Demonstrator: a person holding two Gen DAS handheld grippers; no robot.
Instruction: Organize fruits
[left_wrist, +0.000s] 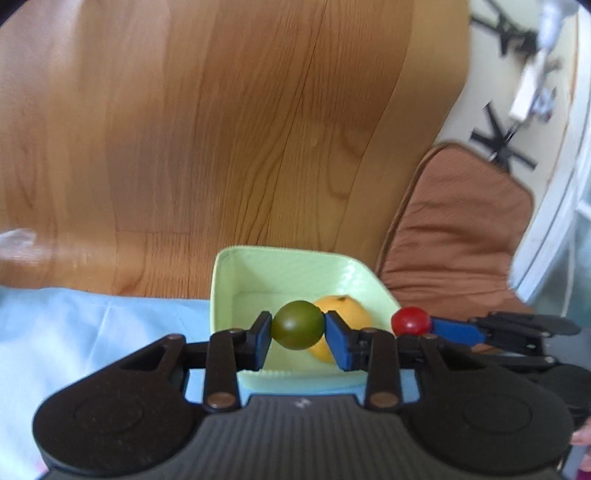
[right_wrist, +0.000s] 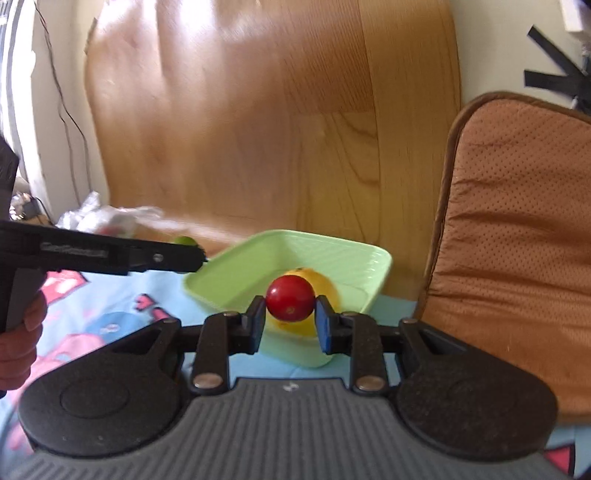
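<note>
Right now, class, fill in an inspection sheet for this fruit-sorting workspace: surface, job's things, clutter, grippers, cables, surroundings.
Surface: blue cloth with pink prints, wood floor beyond.
Job's things: green tray holding an orange; green fruit and red fruit held over it.
Clutter: crumpled plastic on the floor.
Grippers: left gripper shut on green fruit; right gripper shut on red fruit.
Cables: a thin cable along the wall.
Surroundings: brown cushion, black chair base.
</note>
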